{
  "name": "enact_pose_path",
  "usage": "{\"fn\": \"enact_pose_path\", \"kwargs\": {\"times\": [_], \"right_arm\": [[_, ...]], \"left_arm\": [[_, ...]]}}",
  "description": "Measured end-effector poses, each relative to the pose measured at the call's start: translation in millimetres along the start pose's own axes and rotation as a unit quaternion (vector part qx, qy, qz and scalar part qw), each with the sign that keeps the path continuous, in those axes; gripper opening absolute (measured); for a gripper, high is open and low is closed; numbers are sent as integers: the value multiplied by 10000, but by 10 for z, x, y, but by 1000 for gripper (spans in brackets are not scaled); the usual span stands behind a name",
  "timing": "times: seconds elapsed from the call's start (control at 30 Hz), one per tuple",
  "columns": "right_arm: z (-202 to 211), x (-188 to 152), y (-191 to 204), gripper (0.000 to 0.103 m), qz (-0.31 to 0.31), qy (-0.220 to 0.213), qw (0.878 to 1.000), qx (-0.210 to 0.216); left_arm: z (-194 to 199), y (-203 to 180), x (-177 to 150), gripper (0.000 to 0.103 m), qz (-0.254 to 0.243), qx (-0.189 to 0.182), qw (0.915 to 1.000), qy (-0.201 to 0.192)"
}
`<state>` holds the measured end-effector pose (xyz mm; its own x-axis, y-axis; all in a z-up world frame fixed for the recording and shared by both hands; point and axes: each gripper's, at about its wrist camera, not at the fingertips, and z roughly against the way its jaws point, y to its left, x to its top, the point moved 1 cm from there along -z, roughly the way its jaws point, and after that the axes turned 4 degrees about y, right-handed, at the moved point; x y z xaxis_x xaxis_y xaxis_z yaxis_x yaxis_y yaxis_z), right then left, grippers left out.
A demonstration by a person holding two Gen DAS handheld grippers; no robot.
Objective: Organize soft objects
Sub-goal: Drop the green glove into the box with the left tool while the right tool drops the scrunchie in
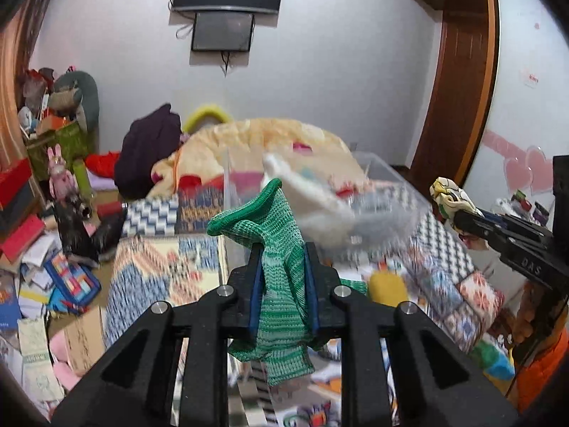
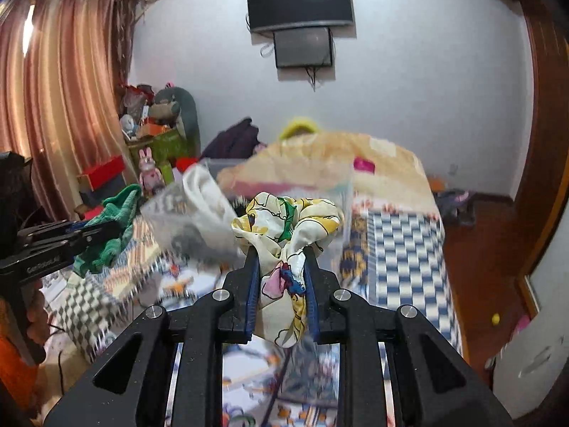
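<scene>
My left gripper (image 1: 283,249) is shut on a green knitted sock (image 1: 281,284), held above the bed; it also shows at the left of the right wrist view (image 2: 110,227). My right gripper (image 2: 281,252) is shut on a cream printed cloth (image 2: 288,220) with cartoon figures; this cloth shows at the right of the left wrist view (image 1: 450,195). A clear plastic box (image 1: 391,192) stands on the bed just ahead of both grippers, blurred, with a white cloth (image 1: 313,195) hanging over its near edge.
The bed (image 2: 402,249) has a patterned blue-and-white checked cover and a beige quilt (image 1: 270,135) piled at its far end. Cluttered boxes, toys and papers (image 1: 53,213) fill the left floor. A wardrobe (image 1: 462,71) stands at the right.
</scene>
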<state>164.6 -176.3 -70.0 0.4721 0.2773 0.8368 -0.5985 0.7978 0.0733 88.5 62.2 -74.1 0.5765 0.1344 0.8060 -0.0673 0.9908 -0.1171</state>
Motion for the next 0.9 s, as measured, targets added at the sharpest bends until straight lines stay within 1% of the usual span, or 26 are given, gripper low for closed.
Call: {"fn": "enact_pose_path", "kwargs": {"times": [0.07,0.17,0.27,0.4,0.5,0.57,0.67,0.77,0.9], "right_arm": [[-17,121,28,20,57,-118,9999,8],[-77,245,64,20,123,-213,9997,51],[-174,332,106,20,177,-256,9995,101],[-338,420,139,20,185,-180,9995,169],[-493,488,140,20,174,-67,9996,200],[-614,521,142,20,147,41,9997,207],[-757,534,133,20,133,201,9995,199],[-909,548,155,20,212,376,9990,120],[-1091,510,222,20,325,647,9973,130]], "left_arm": [[-6,-4,102,21,-64,121,9999,-105],[-67,17,244,21,-72,196,9996,-179],[-201,38,349,21,-99,330,9993,-155],[-473,103,438,21,-91,448,9989,33],[-657,116,467,21,-86,416,9989,188],[-745,91,493,21,-138,458,9986,224],[-879,86,526,21,-164,471,9982,321],[-981,68,534,21,-202,435,9981,387],[-1093,49,526,21,-254,433,9977,461]]}}
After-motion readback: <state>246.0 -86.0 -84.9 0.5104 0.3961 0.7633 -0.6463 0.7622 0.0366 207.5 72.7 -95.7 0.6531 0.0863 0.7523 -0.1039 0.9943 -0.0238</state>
